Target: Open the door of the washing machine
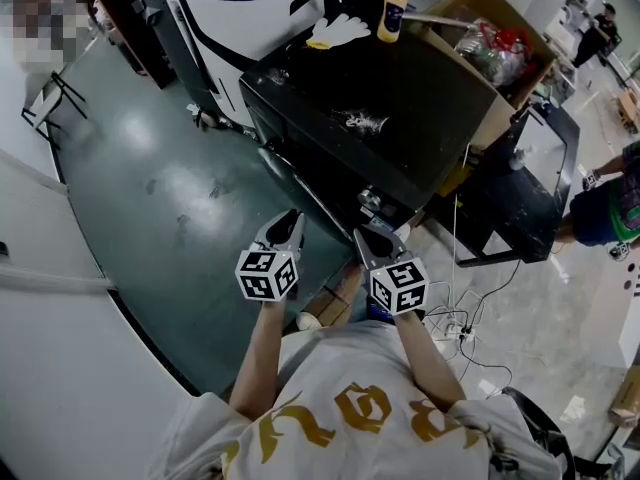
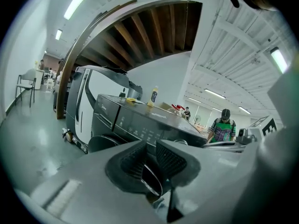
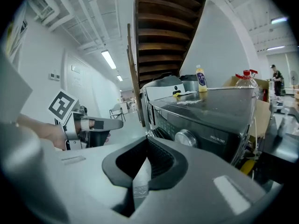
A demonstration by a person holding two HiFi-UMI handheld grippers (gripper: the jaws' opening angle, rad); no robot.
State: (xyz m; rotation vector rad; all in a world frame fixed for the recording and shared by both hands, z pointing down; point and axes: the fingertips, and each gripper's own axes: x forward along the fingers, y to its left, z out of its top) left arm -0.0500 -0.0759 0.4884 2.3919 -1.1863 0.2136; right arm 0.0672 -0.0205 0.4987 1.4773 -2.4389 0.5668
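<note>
A dark grey front-loading washing machine (image 1: 390, 98) stands ahead of me, its front turned toward the lower left. In the left gripper view its round door (image 2: 100, 143) sits shut below the control panel. The right gripper view shows the machine's knob (image 3: 187, 138). My left gripper (image 1: 288, 226) hovers a little before the machine's front, jaws together and holding nothing. My right gripper (image 1: 368, 238) hangs beside it near the machine's front corner, also shut and empty. The left gripper (image 3: 100, 125) also shows in the right gripper view. Neither one touches the machine.
On the machine's top lie a yellow bottle (image 1: 392, 13) and white gloves (image 1: 340, 30). A cardboard box (image 1: 495, 48) stands behind it, a white appliance (image 1: 250, 18) to its left, and a black stand (image 1: 520, 198) to its right. Cables (image 1: 455, 328) lie on the floor. A person (image 1: 605, 208) stands at right.
</note>
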